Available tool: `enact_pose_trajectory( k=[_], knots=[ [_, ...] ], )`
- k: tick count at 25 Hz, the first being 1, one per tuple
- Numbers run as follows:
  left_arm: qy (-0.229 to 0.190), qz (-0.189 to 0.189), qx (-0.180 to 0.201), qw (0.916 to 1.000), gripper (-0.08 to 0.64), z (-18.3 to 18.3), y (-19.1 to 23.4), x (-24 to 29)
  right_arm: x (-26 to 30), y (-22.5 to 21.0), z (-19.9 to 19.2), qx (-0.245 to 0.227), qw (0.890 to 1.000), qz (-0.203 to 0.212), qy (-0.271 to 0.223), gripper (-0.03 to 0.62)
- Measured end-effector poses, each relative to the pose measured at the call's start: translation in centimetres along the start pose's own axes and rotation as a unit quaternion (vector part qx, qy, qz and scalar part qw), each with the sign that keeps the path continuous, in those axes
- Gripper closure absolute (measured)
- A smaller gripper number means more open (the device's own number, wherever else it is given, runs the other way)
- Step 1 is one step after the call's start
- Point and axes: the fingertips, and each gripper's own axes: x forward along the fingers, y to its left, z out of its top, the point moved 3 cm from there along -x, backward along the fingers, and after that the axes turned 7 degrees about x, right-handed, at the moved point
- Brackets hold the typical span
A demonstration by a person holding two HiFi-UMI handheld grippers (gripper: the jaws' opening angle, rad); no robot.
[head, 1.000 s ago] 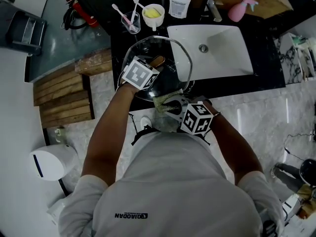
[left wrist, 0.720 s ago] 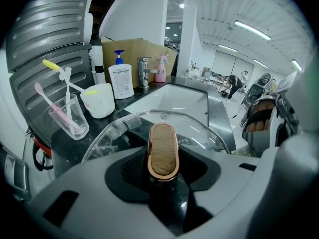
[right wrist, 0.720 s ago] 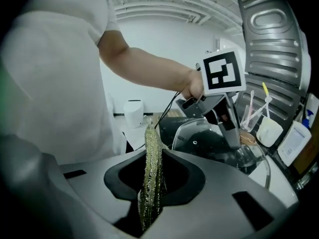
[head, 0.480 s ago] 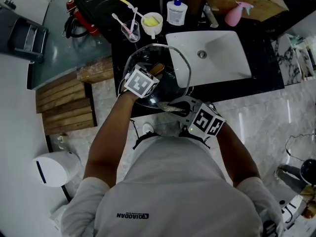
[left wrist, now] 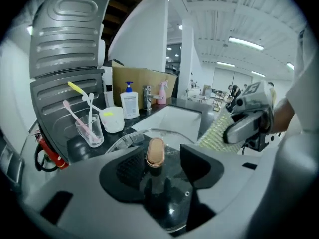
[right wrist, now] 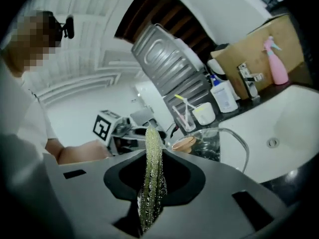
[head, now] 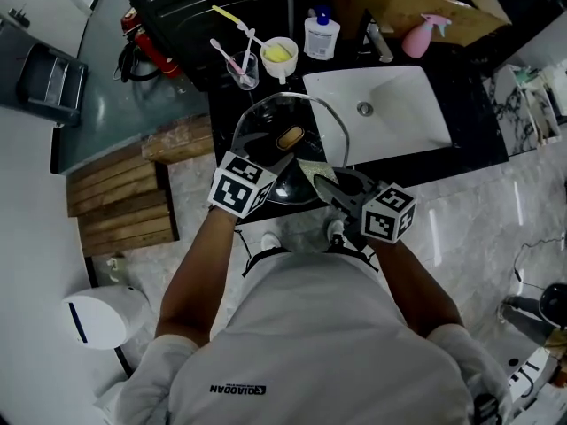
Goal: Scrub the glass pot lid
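The lid [head: 306, 120] lies knob [head: 290, 136] up on the dark counter [head: 232, 104], its right rim at the left edge of the sink [head: 403, 104]; the left gripper [left wrist: 160, 159] has just been opening and its jaws stand wide, the knob between them but untouched by either pad; the right gripper [right wrist: 152, 159] is clamped on a yellow-green pad [right wrist: 152, 176], seen edge-on, which hangs over the lid's near right part; we judge this a pause in the scrubbing, with the lid unheld and the pad probably off the glass; the next move calls for steadying the lid at the knob and laying the pad flat on the glass, since a loose lid may slide toward the sink.

In the head view the grippers cover the lid's near rim; we cannot tell whether the pad touches the glass, nor whether the lid sits quite level; the counter is too dark to read.
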Motion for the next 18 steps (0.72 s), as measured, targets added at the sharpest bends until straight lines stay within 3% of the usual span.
enact_pose_trajectory(
  k=[2,5,10,12,18],
  knots=[
    [-0.023,-0.009,-0.020,0.9995,0.325,0.0,-0.6,-1.7,0.1,0.0,0.0,0.017,0.999,-0.027,-0.019,0.505],
    [-0.042,-0.015,-0.026,0.9986,0.353,-0.5,-1.0,-3.8,0.4,0.8,-0.6,0.004,0.998,-0.055,-0.022,0.505],
    [-0.070,-0.013,-0.049,0.9963,0.528,-1.8,-1.4,-6.8,0.9,2.7,-2.2,-0.009,0.996,-0.090,-0.027,0.505],
    [-0.069,-0.029,-0.055,0.9957,0.545,-2.6,-1.8,-7.4,1.1,3.3,-2.8,-0.008,0.994,-0.102,-0.036,0.505],
    [-0.046,-0.079,-0.016,0.9957,0.545,-5.2,-5.4,-9.0,0.7,5.1,-3.6,-0.018,0.990,-0.124,-0.061,0.505]
  ],
)
